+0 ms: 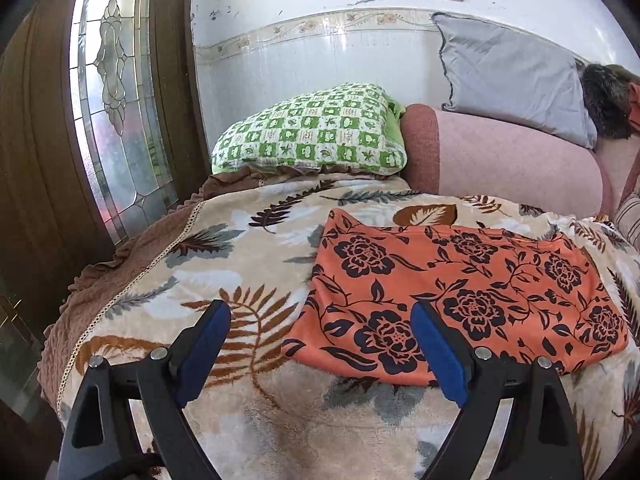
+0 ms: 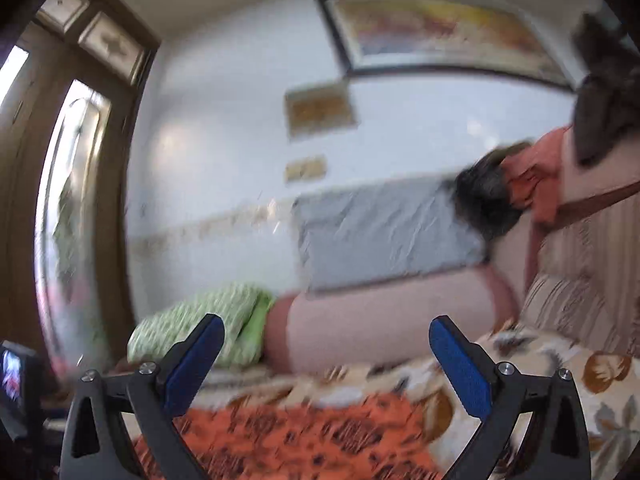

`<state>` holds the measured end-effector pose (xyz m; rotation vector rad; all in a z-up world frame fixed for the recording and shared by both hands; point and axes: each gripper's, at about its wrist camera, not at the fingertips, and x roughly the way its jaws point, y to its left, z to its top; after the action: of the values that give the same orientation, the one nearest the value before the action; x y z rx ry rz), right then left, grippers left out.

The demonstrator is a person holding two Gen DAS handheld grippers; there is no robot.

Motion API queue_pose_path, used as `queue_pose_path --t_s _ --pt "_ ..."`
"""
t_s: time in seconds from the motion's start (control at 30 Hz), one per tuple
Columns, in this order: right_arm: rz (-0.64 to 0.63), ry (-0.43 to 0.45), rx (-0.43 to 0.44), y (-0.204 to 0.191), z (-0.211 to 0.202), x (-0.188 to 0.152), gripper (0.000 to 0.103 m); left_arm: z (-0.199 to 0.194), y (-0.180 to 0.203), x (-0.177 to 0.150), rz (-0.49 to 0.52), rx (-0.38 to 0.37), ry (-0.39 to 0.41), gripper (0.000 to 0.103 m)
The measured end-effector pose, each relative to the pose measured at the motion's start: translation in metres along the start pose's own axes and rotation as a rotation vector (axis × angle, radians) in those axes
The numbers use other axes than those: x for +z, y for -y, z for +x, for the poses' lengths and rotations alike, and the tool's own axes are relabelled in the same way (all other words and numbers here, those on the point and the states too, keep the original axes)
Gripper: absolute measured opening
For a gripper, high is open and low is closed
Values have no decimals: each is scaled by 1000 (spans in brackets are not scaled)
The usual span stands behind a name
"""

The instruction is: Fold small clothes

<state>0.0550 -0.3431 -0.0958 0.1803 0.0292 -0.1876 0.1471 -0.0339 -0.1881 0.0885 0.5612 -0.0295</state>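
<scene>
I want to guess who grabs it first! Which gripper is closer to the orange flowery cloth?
Left. The left gripper hangs low over the orange flowery cloth's near corner; the right gripper is lifted, aimed at the wall.

The leaf-patterned blanket lies open and unobstructed to the left of the folded orange floral garment, which occupies the bed's centre and right. Approach from the near edge is free. At the far side, a green checked pillow and a pink bolster close off the bed, with a grey pillow leaning above them. A wooden door with a glass panel bounds the left. Striped fabric crowds the right.
</scene>
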Motion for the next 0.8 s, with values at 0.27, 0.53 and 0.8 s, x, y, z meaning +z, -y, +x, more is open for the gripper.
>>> queue_pose_path --t_s 0.27,0.53,0.8 --pt "33 -329 76 -20 54 -42 103 7 -2 -2 -11 -5 -39 91" --pt "136 -547 26 -11 78 -75 103 13 -5 -4 -14 -7 -69 92" --pt "170 -699 -57 4 97 -100 103 34 -13 -14 -46 -83 -202 92"
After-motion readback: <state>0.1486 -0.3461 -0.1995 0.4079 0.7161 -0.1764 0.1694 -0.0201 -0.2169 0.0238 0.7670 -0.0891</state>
